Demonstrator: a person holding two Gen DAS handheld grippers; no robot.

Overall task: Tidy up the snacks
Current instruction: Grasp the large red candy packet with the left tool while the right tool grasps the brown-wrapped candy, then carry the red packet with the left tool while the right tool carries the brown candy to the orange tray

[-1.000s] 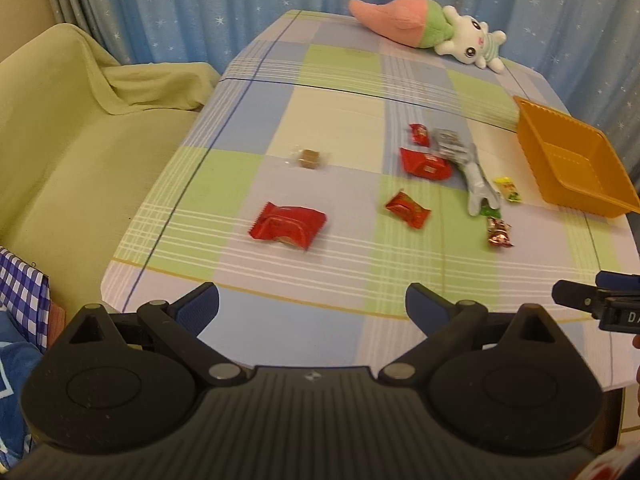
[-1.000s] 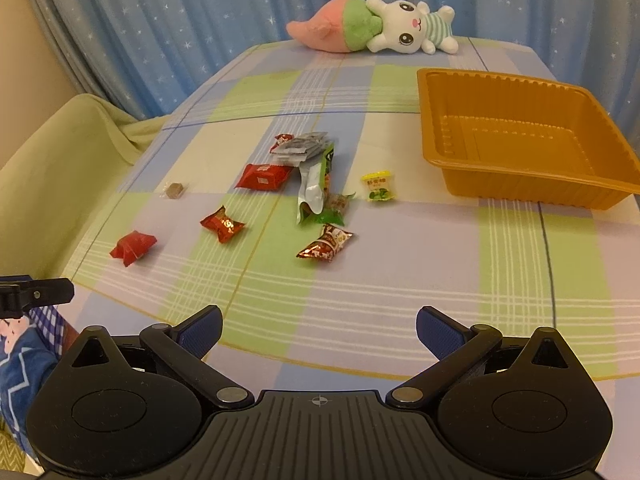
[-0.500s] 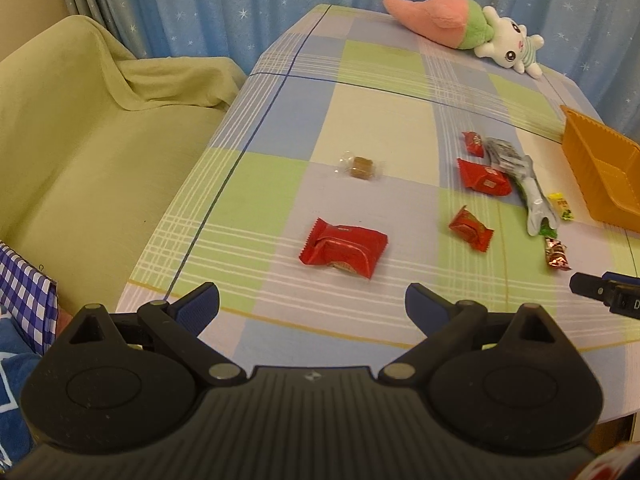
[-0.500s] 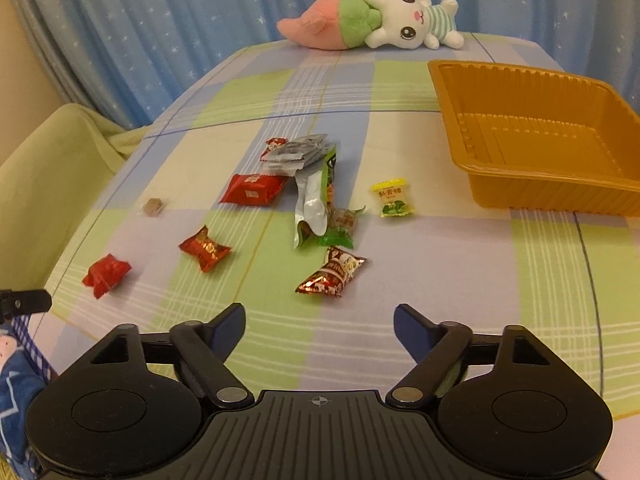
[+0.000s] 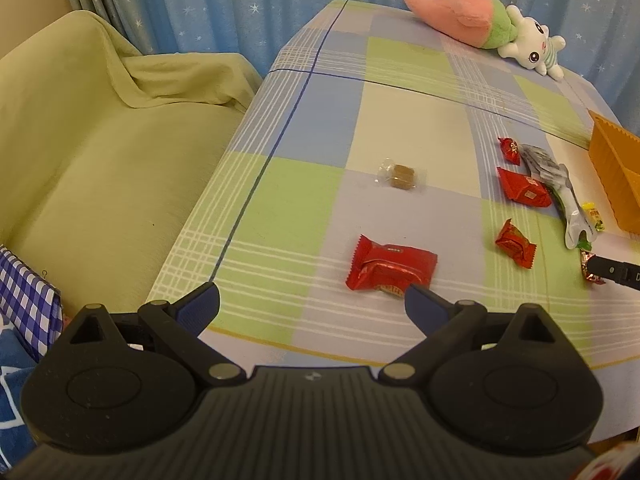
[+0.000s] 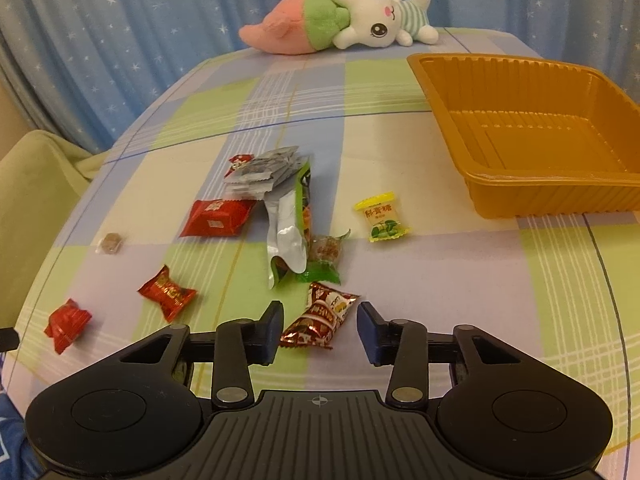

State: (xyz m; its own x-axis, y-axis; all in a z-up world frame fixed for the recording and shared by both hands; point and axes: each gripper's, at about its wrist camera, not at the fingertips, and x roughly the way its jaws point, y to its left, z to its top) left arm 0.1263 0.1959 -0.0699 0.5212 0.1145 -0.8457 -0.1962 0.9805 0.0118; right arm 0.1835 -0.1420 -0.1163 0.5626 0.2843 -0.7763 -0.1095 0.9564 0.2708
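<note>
Right gripper (image 6: 319, 330): its jaws have just been closing and now stand narrow, with the shiny brown-and-red candy (image 6: 319, 319) lying between them on the desk (image 6: 440, 280). The left pad sits at or against the wrapper's lower twisted end; the right pad shows a clear gap, so no grip is made yet. The candy's long axis runs diagonally, from lower left near the left pad up toward the right. My judgement is that the jaws will pinch across the wrapper body somewhat obliquely.

Left gripper (image 5: 312, 302): jaws wide and empty. The large red packet (image 5: 390, 268) lies just ahead of the right fingertip (image 5: 424, 306), off to the right of the jaws' centre line, its long axis roughly crosswise to the view. I judge a sideways shift to the right is needed before any descent.

Further out: a small red candy (image 6: 168, 293), a flat red packet (image 6: 218, 219), a clear-wrapped brown sweet (image 5: 400, 174), an opened green-and-silver bag (image 6: 290, 224) and a yellow candy (image 6: 382, 216), all loose on the desk.

Beyond and to the right, nearer the right gripper than the left, stands the orange tray (image 6: 560, 196), holding nothing visible. At the far edge lies a plush toy (image 6: 352, 22).
</note>
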